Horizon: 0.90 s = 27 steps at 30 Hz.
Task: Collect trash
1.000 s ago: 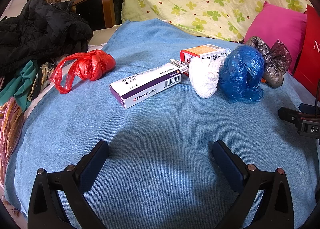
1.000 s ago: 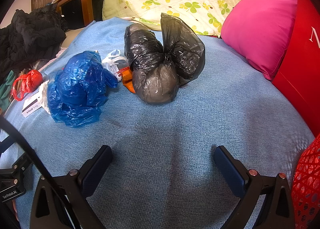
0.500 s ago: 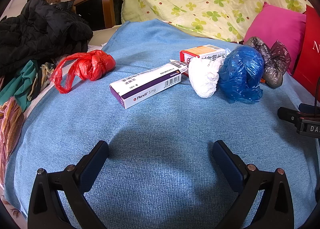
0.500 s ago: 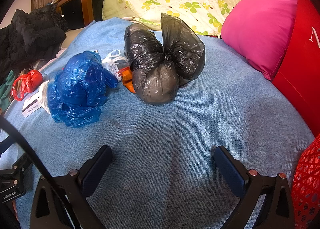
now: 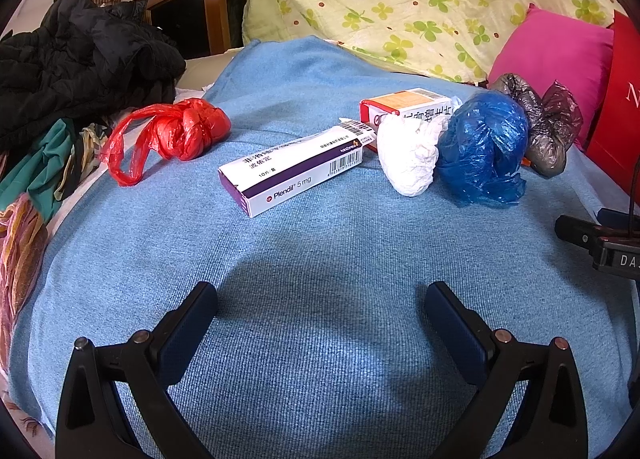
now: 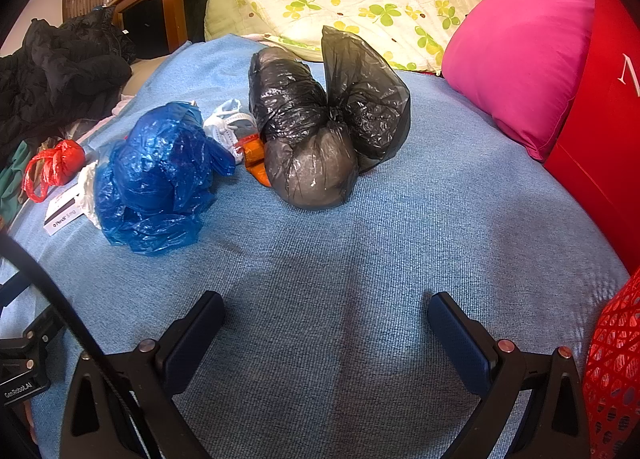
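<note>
- The left gripper hovers with fingers spread wide and nothing between them, above a ribbed blue blanket.
- The right gripper is likewise spread and empty.
- Trash lies in a row on the blanket: a knotted red bag, a long rectangular medicine box, a crumpled white bag, a glossy blue bag and a wrinkled black bag (two lobes, tied at the middle).
</note>
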Tool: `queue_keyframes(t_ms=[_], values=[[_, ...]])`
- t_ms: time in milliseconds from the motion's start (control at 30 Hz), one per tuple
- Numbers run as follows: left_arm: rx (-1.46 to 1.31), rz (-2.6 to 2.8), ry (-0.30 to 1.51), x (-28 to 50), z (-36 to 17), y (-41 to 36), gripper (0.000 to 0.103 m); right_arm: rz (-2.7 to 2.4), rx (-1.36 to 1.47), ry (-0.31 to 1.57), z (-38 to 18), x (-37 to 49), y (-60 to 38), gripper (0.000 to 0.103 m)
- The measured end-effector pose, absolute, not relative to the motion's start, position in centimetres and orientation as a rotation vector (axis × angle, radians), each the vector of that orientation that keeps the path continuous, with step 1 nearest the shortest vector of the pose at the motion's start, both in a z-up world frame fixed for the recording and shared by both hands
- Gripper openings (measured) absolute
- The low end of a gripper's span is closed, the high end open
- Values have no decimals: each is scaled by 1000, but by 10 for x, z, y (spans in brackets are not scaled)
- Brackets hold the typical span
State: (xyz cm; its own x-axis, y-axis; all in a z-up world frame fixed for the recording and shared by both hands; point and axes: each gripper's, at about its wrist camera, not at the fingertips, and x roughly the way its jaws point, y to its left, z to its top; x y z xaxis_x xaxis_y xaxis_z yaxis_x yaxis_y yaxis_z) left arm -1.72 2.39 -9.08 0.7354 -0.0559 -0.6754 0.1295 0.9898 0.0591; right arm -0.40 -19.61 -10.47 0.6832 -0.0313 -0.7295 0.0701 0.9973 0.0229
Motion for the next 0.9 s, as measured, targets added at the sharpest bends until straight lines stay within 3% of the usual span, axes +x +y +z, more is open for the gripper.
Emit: queue_keyframes(t_ms=[433, 900], values=[[106, -70, 806, -8, -81, 29, 103, -57, 50, 817, -105, -4, -196, 103], [159, -102, 691, -14, -49, 25, 103, -56, 49, 817, -105, -4, -196, 103]])
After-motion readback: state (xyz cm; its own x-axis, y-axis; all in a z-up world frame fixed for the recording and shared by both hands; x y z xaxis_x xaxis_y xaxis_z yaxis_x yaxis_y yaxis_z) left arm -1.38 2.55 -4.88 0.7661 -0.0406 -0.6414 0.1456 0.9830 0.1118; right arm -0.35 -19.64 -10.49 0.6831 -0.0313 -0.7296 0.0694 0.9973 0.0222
